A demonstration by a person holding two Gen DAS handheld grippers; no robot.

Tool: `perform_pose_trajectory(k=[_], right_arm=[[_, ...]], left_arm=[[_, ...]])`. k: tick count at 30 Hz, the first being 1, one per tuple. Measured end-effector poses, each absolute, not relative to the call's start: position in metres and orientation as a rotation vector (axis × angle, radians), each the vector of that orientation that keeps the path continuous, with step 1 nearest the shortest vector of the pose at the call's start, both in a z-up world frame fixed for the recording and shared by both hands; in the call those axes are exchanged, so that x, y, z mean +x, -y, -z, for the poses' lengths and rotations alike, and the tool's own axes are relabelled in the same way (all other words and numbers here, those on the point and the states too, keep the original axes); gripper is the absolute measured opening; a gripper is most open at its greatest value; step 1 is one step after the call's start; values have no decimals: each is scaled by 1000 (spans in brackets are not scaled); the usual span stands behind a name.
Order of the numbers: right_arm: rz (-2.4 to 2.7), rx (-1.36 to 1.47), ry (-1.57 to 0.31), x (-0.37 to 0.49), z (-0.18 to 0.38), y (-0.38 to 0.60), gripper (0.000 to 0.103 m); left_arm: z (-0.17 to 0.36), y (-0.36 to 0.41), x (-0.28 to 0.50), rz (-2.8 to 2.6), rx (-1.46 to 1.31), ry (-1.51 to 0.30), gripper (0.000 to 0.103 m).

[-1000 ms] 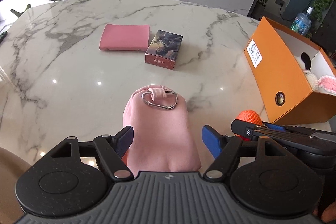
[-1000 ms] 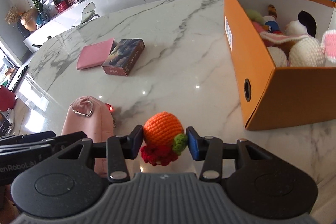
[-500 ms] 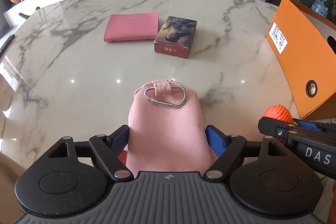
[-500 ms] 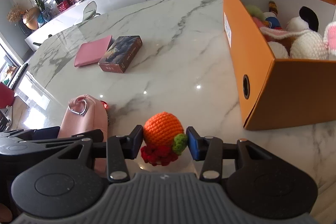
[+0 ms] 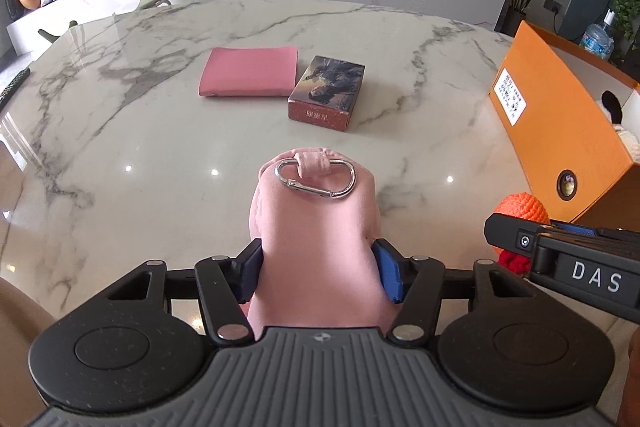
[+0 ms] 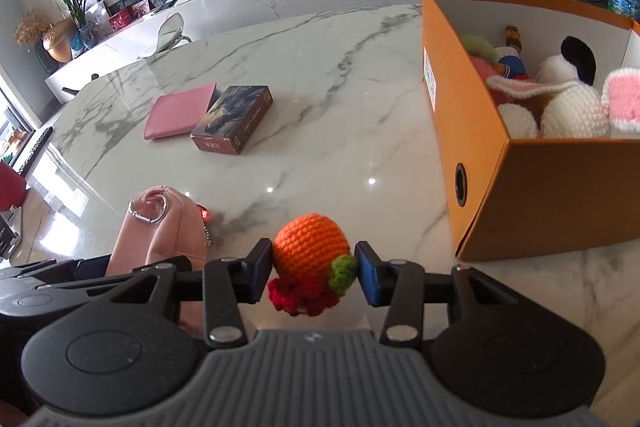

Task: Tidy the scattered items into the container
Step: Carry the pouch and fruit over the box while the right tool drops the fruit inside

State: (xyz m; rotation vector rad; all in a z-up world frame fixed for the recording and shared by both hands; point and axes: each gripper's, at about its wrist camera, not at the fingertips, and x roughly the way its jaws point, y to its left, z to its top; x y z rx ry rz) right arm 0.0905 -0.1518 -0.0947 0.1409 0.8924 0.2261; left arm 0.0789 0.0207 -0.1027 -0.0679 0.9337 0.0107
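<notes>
Two tools, each clamped: left tool (image 5: 318, 277) on one pink pouch (image 5: 316, 223) (carabiner on top), right tool (image 6: 314, 273) on one crochet orange (image 6: 310, 245).

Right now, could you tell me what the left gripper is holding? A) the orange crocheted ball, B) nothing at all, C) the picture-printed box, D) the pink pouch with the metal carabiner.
D: the left gripper is closed on the pink pouch, its carabiner at the far end, while the right gripper holds the orange crocheted ball.

both wrist views low, forward; share marble table (image 5: 120, 155), orange box (image 6: 560, 195).
</notes>
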Motion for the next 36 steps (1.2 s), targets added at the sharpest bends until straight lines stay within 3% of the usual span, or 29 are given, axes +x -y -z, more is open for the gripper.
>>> perform_pose_trajectory(k=[19, 36], right_arm=[[-77, 191, -575, 44, -21, 235, 48], [152, 181, -529, 113, -33, 342, 48]], left_arm=[[-4, 67, 70, 231, -11, -675, 67], [-9, 190, 143, 385, 92, -646, 67]])
